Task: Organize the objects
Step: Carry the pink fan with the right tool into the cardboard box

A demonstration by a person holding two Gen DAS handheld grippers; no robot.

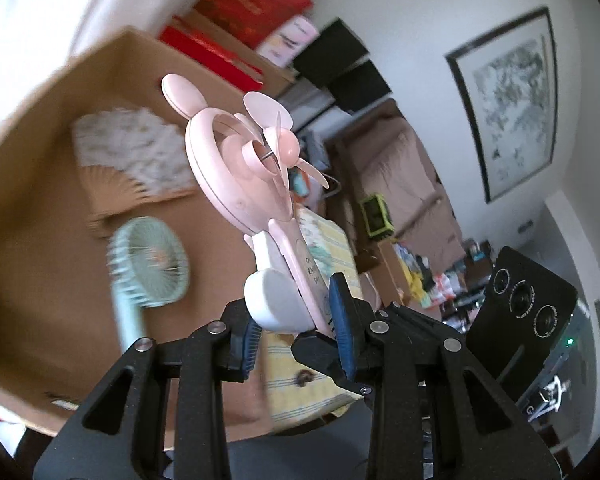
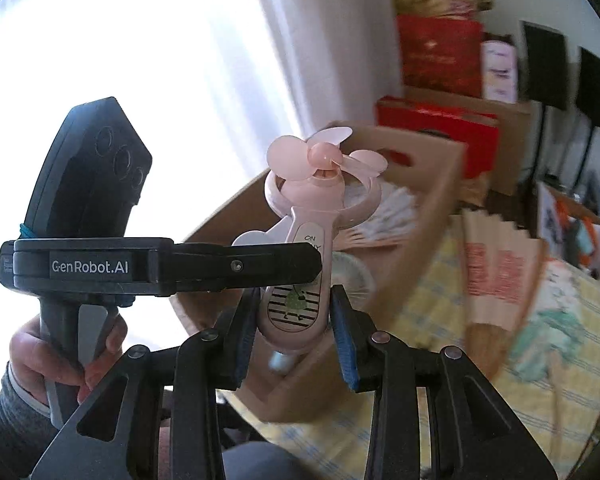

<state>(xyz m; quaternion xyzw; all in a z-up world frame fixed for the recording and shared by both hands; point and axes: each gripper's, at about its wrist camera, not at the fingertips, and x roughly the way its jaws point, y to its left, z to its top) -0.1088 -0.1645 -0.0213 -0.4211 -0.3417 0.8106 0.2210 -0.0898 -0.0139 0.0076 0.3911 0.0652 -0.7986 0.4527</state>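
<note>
Together, both grippers: they grasp one pink handheld fan point(image 1: 260, 168) from two sides, above a cardboard box point(image 1: 40, 128).
Left gripper point(image 1: 296, 332): its blue pads point(image 1: 342, 320) are clenched across the fan's handle, where a white heart-shaped piece point(image 1: 274, 300) bulges at the lower end.
Right gripper point(image 2: 294, 336): its blue pads point(image 2: 344, 344) press on the two edges of the handle's bottom, beside the striped sticker with a small green figure.
Left gripper seen from the right wrist: a black arm labelled GenRobot.AI point(image 2: 164, 266) reaches in from the left and meets the handle just above the right gripper's hold.
Person's hand point(image 2: 60, 356): wrapped around the grip of the left tool, a grey sleeve at the wrist.
Pink fan, position: off every surface, handle down toward the fingers, blades point(image 2: 328, 156) and round ear-shaped lobes up and away.
Box contents: a mint-green handheld fan point(image 1: 148, 268) lies on the box floor, and an open folding fan with pale leaf and wooden ribs point(image 1: 136, 156) lies beyond it.
Table: a yellow checked cloth point(image 2: 580, 320) covers it; another folding fan with red print point(image 2: 496, 276) lies on the cloth to the right of the box.
Background: red boxes point(image 2: 440, 56) are stacked by the wall, and a framed picture point(image 1: 508, 100) hangs on it.
</note>
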